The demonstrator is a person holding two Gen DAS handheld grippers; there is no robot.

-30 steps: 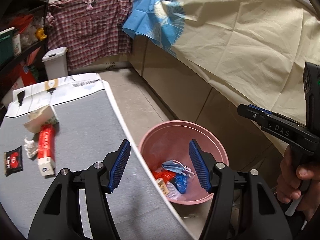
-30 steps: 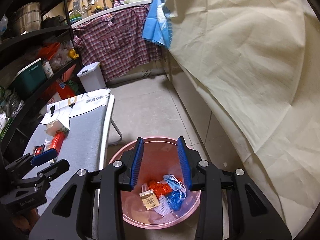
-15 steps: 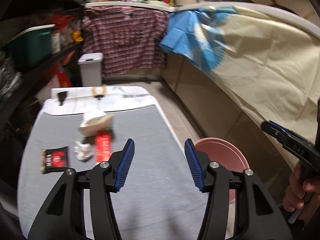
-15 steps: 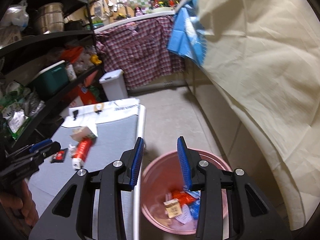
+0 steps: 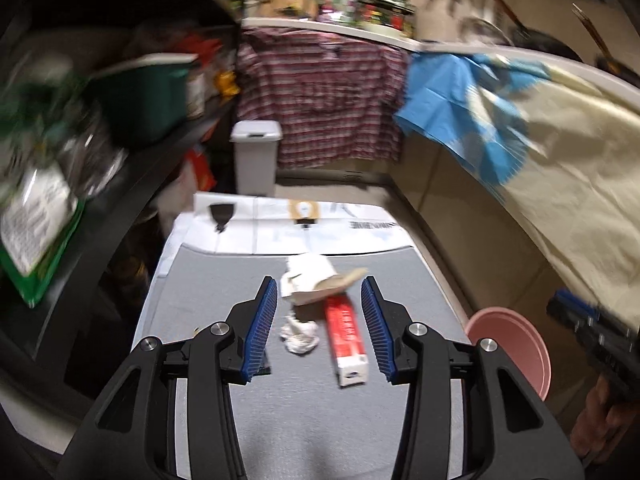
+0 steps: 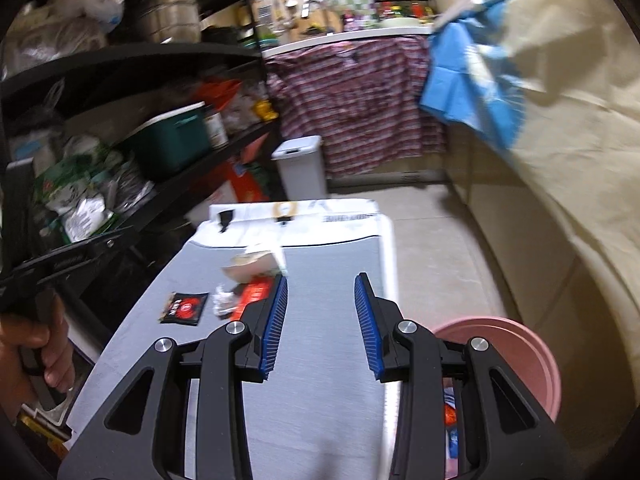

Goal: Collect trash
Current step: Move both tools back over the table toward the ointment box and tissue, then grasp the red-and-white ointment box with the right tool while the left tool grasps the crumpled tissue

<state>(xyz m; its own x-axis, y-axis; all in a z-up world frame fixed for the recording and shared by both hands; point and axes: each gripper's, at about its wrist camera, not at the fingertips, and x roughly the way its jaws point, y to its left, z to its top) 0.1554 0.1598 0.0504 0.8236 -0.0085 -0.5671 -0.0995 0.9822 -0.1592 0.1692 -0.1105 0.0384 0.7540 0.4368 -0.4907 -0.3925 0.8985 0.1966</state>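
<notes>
On the grey table (image 5: 320, 420) lie a red and white box (image 5: 346, 336), a crumpled white tissue (image 5: 299, 334), a torn pale carton (image 5: 314, 282) and a black and red sachet (image 6: 184, 307). My left gripper (image 5: 319, 286) is open and empty, hovering short of the tissue and red box, which show between its fingers. My right gripper (image 6: 321, 283) is open and empty above the table's right part. The pink bin (image 6: 528, 360) stands on the floor right of the table, with trash inside. The red box (image 6: 254, 294) is partly hidden behind my right gripper's left finger.
A black shelf rack (image 6: 120, 128) with a green cooler and bags lines the left. A grey pedal bin (image 5: 256, 156) stands beyond the table. Beige and blue cloth (image 5: 560, 152) drapes the counter on the right. A white paper sheet (image 5: 296, 228) covers the table's far end.
Both grippers have swung left, away from the pink bin and over the table. The left one now faces the tissue and red box. Both stay open.
</notes>
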